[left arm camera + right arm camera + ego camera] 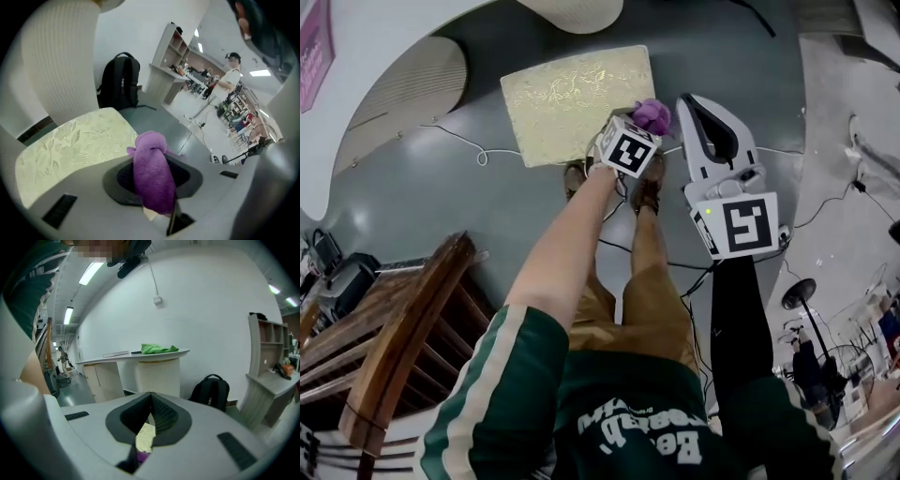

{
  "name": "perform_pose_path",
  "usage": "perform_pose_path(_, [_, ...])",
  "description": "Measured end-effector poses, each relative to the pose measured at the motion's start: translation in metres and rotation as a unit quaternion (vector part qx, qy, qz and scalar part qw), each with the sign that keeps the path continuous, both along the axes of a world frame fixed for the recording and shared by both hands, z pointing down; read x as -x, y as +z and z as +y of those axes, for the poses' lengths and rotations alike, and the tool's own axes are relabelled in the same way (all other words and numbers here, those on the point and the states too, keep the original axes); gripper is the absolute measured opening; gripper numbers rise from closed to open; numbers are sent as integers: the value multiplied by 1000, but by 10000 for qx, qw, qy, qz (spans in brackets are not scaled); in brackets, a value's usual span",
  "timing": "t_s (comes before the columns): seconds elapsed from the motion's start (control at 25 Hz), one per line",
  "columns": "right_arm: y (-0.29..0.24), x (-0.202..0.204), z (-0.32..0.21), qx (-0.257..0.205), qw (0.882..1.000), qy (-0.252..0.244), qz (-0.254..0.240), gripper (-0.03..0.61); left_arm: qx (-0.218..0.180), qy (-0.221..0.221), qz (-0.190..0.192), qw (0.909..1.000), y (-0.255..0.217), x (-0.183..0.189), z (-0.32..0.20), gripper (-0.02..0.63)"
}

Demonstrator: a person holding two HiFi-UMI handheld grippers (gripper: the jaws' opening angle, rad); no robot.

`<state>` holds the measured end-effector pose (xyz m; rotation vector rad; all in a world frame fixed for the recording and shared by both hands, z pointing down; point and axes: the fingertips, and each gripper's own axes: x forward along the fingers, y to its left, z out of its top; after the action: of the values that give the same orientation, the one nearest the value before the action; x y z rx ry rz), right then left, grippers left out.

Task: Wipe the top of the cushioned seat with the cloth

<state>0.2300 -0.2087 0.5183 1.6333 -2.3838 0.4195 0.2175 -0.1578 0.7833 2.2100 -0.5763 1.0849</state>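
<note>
At the near right corner of the seat (572,98), the left tongs (154,180) hold the purple cloth (652,115), clamped shut on its middle so that a bunched tuft sticks out past the tips. Whether the tuft touches the cushion yet I cannot tell; in the left gripper view the patterned top lies just ahead and to the left of it. The right tongs (710,117) hang beside the seat over the floor (750,56), closed to a thin slit with nothing in them.

The step in hand looks like the start of the wiping. To do it well, the tuft should come down flat on the cushion, not on its point, so that more cloth meets the fabric. Light, even pressure should do, since a soft top gives under a hard push and the hard tips could drag on it. Strokes are best run from this corner along the length of the seat, each overlapping the last, out to the far edge. The free tongs could steady the seat if it slides.

The seat lies flat with its top facing up. Its long axis runs across the person's front, left to right, the right end turned slightly farther away. The cloth is rolled lengthwise along the tongs, its free end pointing away from the person.
</note>
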Motion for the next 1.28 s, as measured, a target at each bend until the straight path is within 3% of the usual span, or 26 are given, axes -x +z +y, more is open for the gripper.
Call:
perform_pose_path(0.28, [-6, 4, 1, -22, 10000, 3, 5, 8, -176, -448, -79, 9988, -2, 45, -18, 126])
perform_pose_path(0.64, [-11, 48, -1, -105, 9993, -339, 68, 8, -149, -1431, -498, 9883, 0, 193, -40, 126])
perform_pose_path(0.84, [-15, 78, -2, -115, 9987, -500, -29, 8, -77, -2310, -709, 9703, 4, 279, -35, 126])
perform_pose_path(0.96, [-9, 92, 2, -59, 9974, -719, 90, 8, 193, -2937, -795, 9524, 14, 324, -21, 126])
perform_pose_path(1.08, [-2, 97, 6, 4, 9964, -830, 190, 8, 531, -3433, -753, 9347, 22, 347, -6, 126])
perform_pose_path(1.16, [-4, 100, 6, -14, 9962, -846, 204, 8, 461, -3397, -788, 9361, 20, 348, -5, 126])
perform_pose_path(1.28, [-6, 94, 4, -39, 9974, -699, 186, 8, -85, -3199, -864, 9435, 1, 340, -16, 126])
